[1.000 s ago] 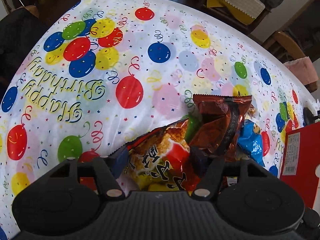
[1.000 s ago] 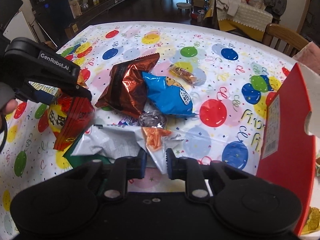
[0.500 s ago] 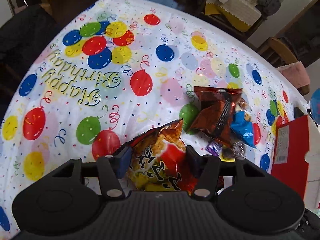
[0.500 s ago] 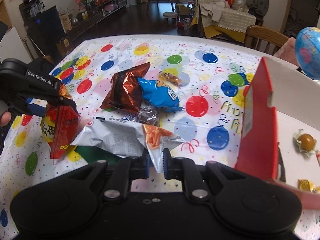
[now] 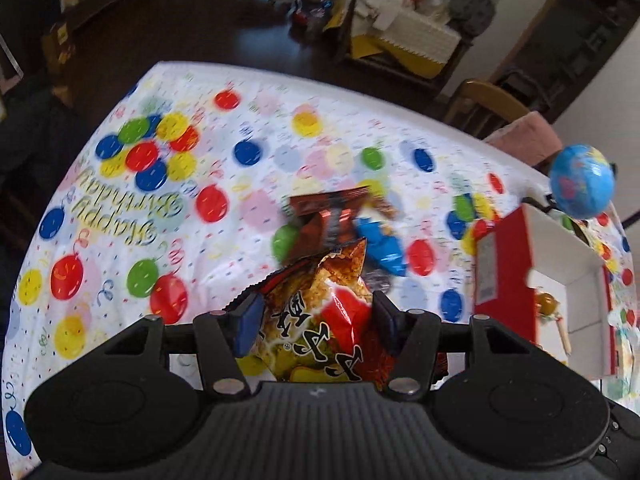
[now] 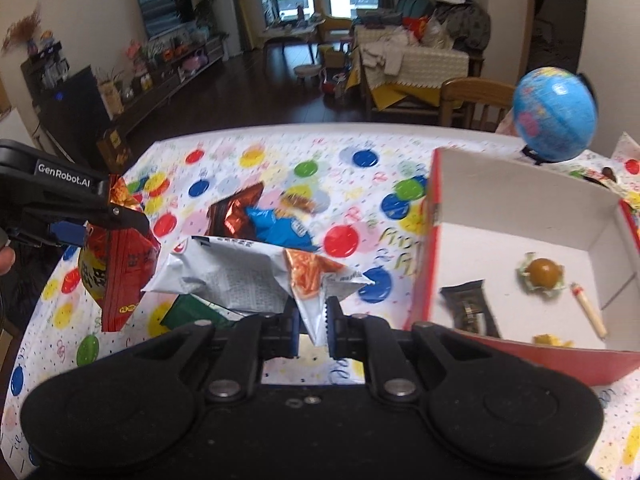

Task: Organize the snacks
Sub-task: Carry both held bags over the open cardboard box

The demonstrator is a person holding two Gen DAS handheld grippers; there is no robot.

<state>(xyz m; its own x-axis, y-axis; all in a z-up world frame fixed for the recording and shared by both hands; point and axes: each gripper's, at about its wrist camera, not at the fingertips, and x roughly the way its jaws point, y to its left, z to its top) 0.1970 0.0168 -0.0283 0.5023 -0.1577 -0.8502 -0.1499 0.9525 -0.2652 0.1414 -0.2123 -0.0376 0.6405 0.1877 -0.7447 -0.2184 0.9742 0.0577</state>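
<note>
Gripping a red and yellow snack bag [image 5: 320,320], our left gripper [image 5: 316,312] has just been closing and its pads press the bag's sides, the bag hanging clear of the tablecloth [image 5: 120,240]. Our right gripper [image 6: 312,320] is pinched nearly together on a corner of a white snack bag [image 6: 228,276], which trails out ahead and to its left. Ahead of both tools lie a dark brown bag [image 6: 232,212] and a blue bag [image 6: 280,228], touching. To the right of our right gripper stands the red box [image 6: 432,240], holding what looks like a wrapped round sweet [image 6: 542,272], though blur leaves us unsure
</note>
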